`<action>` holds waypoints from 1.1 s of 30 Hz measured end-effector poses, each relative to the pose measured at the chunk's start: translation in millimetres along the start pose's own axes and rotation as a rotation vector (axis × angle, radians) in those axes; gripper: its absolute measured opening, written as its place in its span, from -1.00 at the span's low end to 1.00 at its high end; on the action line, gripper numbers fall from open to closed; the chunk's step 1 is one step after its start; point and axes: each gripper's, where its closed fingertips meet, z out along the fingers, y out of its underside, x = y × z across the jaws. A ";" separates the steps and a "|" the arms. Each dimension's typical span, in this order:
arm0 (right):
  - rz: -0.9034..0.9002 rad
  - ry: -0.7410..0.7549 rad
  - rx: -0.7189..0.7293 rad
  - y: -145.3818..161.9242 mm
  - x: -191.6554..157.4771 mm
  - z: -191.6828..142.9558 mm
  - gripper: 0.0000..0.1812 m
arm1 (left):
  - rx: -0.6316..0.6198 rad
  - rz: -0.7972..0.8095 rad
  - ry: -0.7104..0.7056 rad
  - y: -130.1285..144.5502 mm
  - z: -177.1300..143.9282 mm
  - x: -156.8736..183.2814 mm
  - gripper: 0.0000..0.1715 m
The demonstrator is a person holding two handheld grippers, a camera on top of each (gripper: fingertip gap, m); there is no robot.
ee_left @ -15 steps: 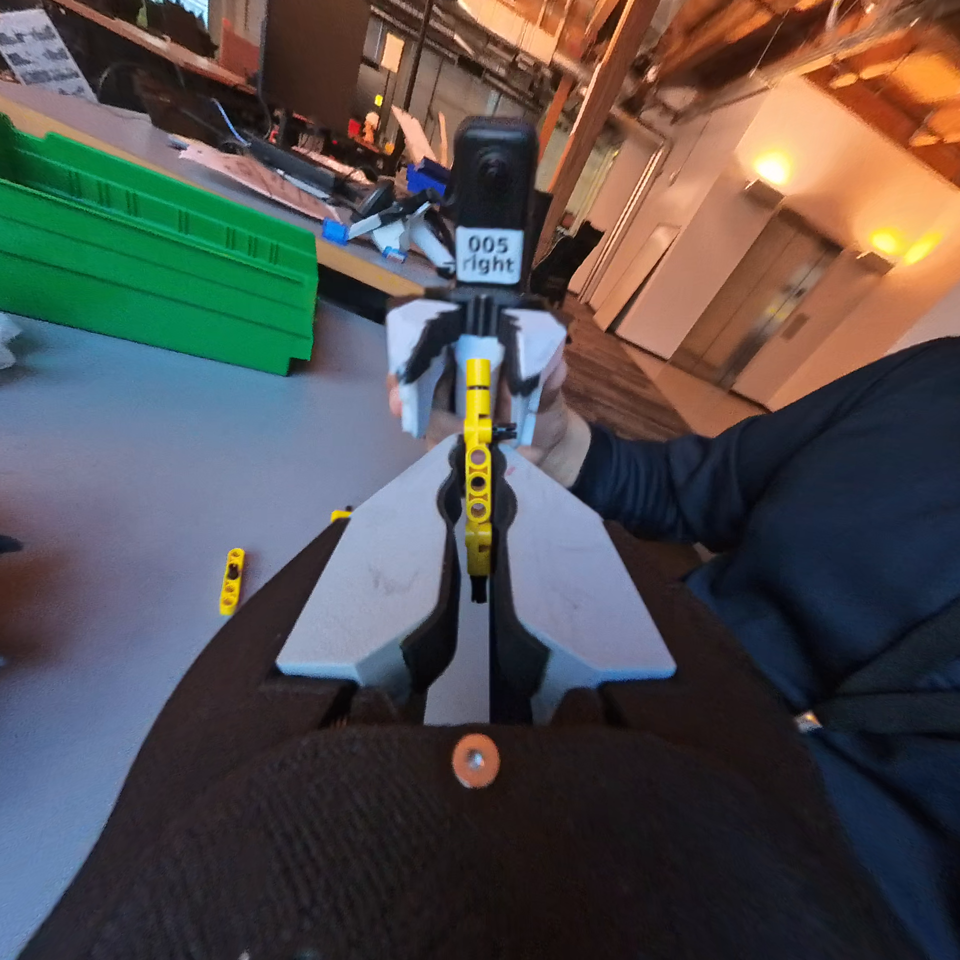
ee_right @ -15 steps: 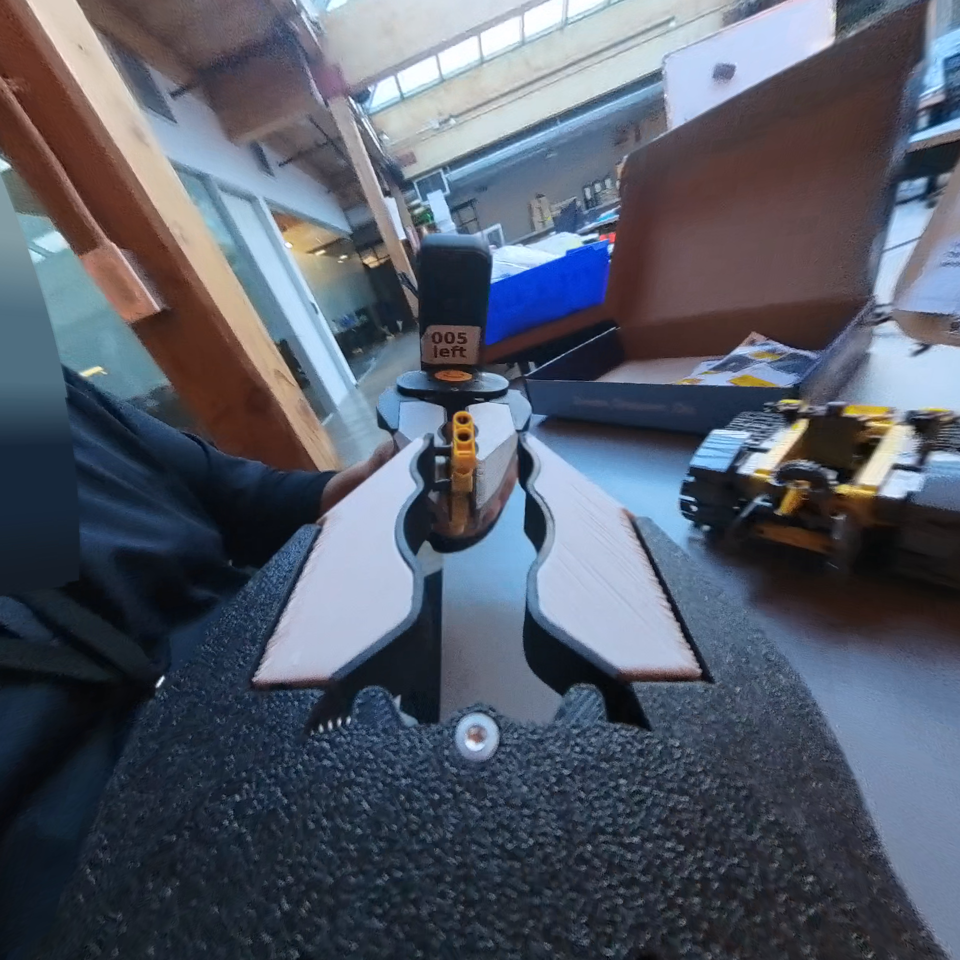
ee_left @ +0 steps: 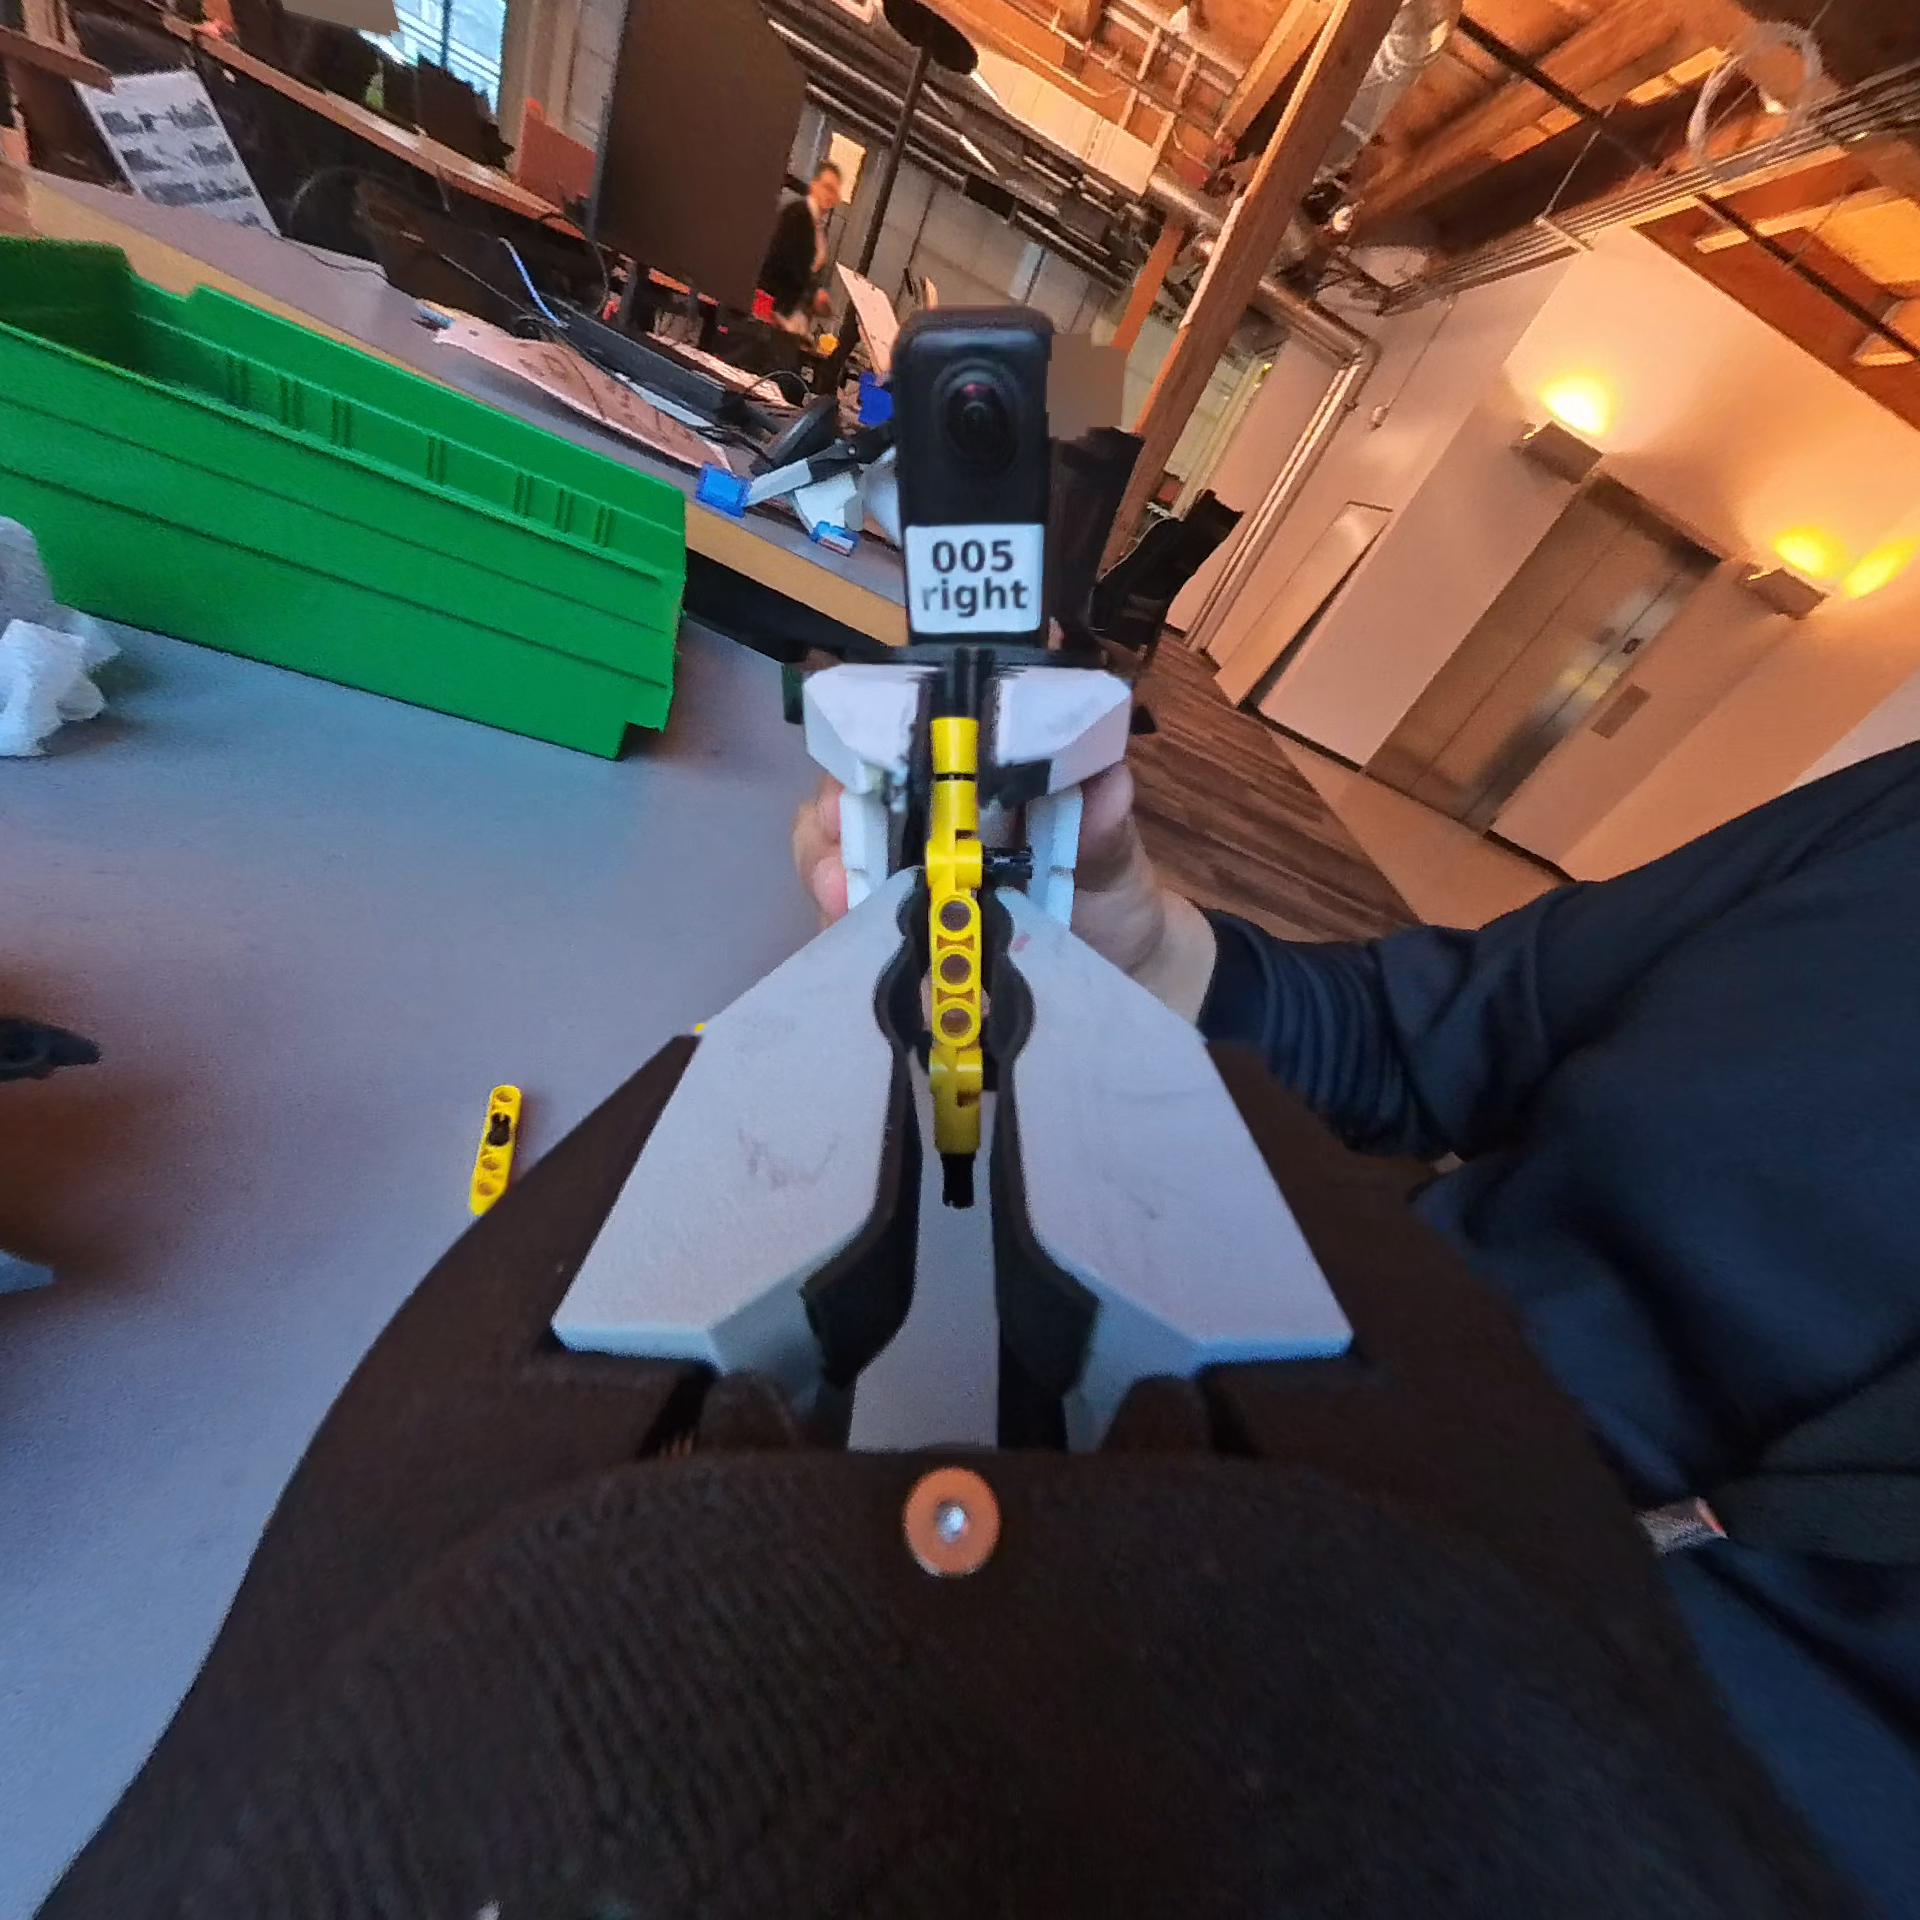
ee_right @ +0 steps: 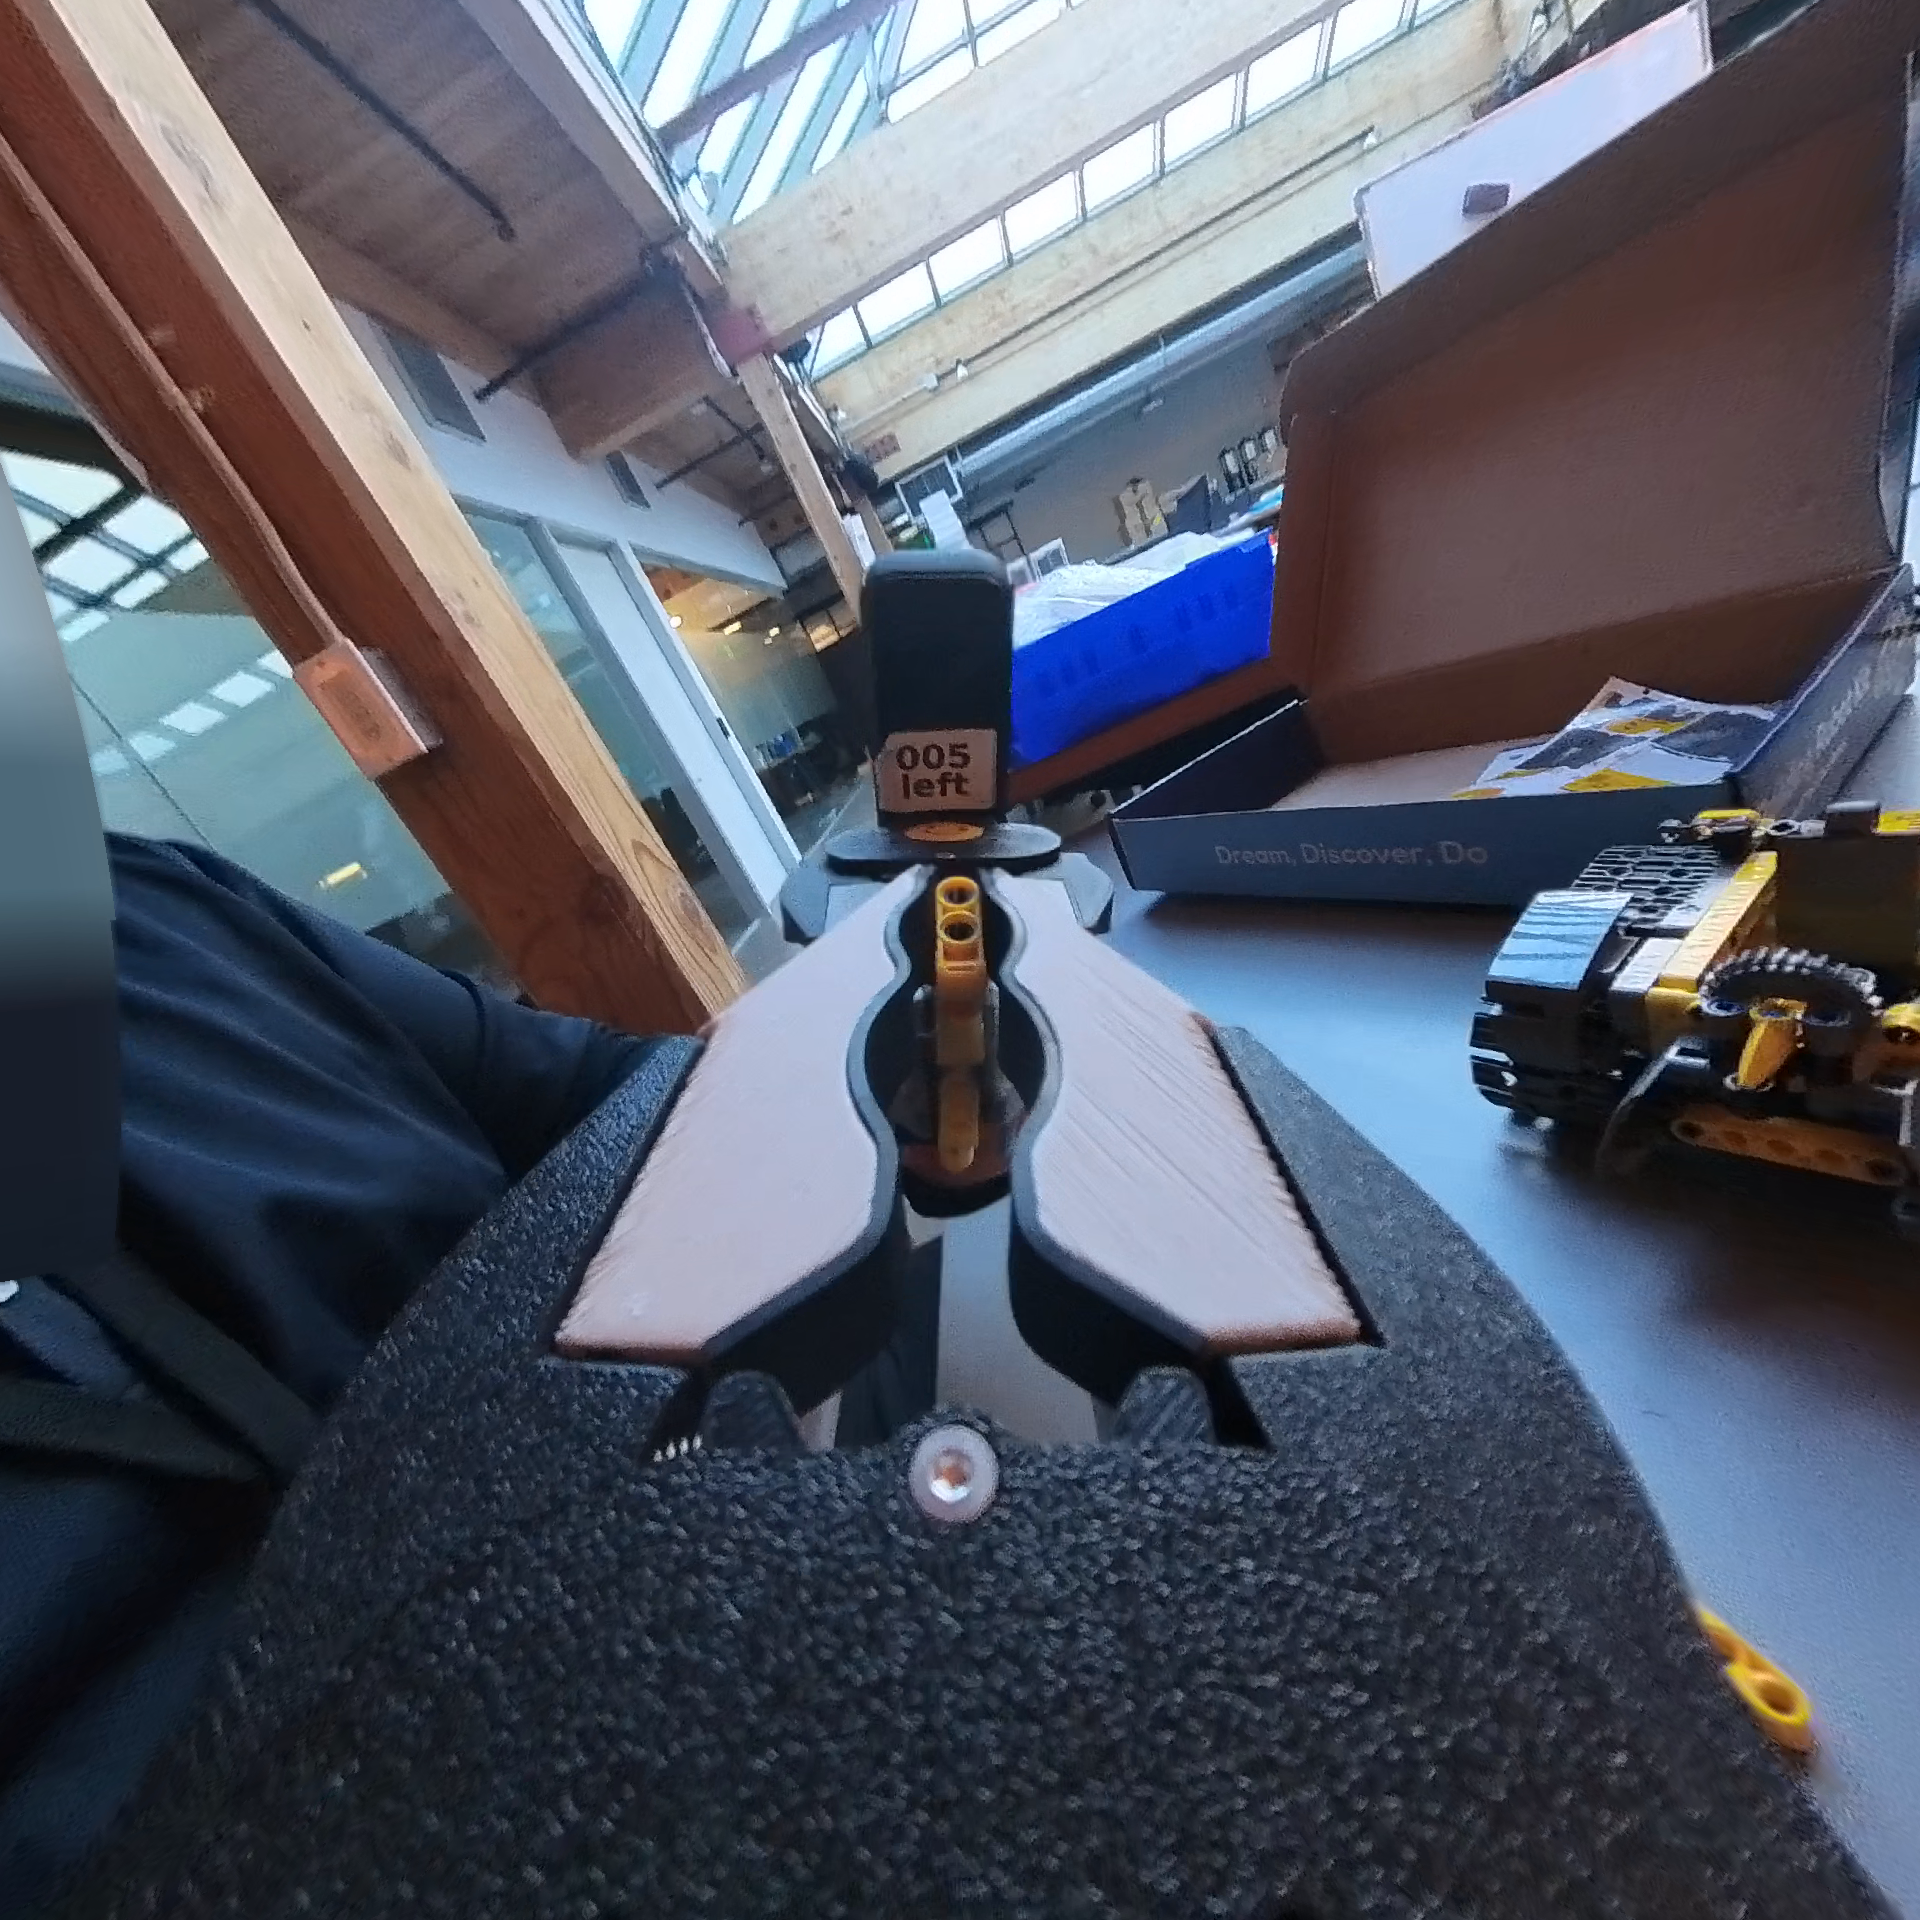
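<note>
Little has shifted: both tools, left tool (ee_left: 954,1023) and right tool (ee_right: 956,1023), stay closed on the yellow beam (ee_left: 954,966) held between them above the table (ee_left: 260,883), beside the green bin (ee_left: 312,540).

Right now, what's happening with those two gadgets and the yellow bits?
A person holds two grippers nose to nose above a grey table. The left gripper and right gripper are each shut on an end of a yellow beam assembly. A loose yellow beam and a green bin lie nearby, with a yellow-and-black vehicle model opposite.
</note>
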 end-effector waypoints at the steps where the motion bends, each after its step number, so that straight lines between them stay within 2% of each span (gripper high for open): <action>1: -0.017 0.003 -0.010 -0.7 1.0 0.6 -0.94 | 0.001 0.013 -0.018 -1.1 -0.6 -1.4 -0.94; 3: -0.083 0.056 0.028 -10.0 4.8 4.2 -0.95 | 0.049 0.060 -0.075 -9.3 -2.9 -4.6 -0.93; 4: -0.103 0.087 0.106 -22.3 4.1 8.1 -0.97 | 0.122 0.068 -0.087 -20.5 -5.8 -3.5 -0.93; 5: -0.073 0.088 0.245 -45.1 1.9 8.6 -0.95 | 0.193 0.084 -0.092 -30.1 -9.0 0.1 -0.94; 7: 0.008 0.059 0.615 -115.8 9.0 -28.0 -0.95 | 0.224 0.144 -0.141 -20.9 -6.6 3.5 -0.94; 8: 0.004 0.081 0.691 -138.4 18.1 -43.7 -0.95 | 0.274 0.097 -0.107 -19.5 -6.8 7.1 -0.94; 9: -0.018 0.142 0.673 -147.8 29.4 -48.2 -0.95 | 0.294 0.027 -0.081 -19.5 -8.8 5.0 -0.94; 11: -0.090 0.157 0.476 -137.8 29.6 -31.3 -0.95 | 0.284 0.010 -0.103 -24.7 -18.6 -6.8 -0.94; 14: -0.116 0.185 0.115 -80.0 37.4 1.5 -0.95 | 0.238 0.012 -0.131 -29.5 -29.5 -23.4 -0.94; 17: -0.004 0.181 -0.004 -40.1 54.7 5.2 -0.95 | 0.079 -0.026 -0.184 -6.3 -28.0 -45.9 -0.94; 21: 0.117 0.261 -0.162 6.7 89.9 -11.4 -0.94 | -0.105 -0.022 -0.282 21.9 -44.6 -79.4 -0.94; 26: 0.299 0.250 -0.287 48.1 106.7 -28.8 -0.91 | -0.216 -0.071 -0.298 46.8 -50.2 -96.1 -0.94; 28: 0.348 0.239 -0.265 47.0 109.2 -33.5 -0.76 | -0.214 -0.090 -0.288 53.4 -48.0 -98.7 -0.94; 31: 0.430 0.169 -0.188 34.5 103.4 -38.4 -0.70 | -0.218 -0.120 -0.278 57.9 -46.0 -100.9 -0.94; 32: 0.454 0.160 -0.169 31.6 103.4 -40.8 -0.60 | -0.209 -0.116 -0.272 56.3 -46.0 -100.3 -0.94; 33: 0.455 0.168 -0.157 29.6 104.8 -43.7 -0.63 | -0.206 -0.115 -0.270 55.7 -46.2 -100.0 -0.94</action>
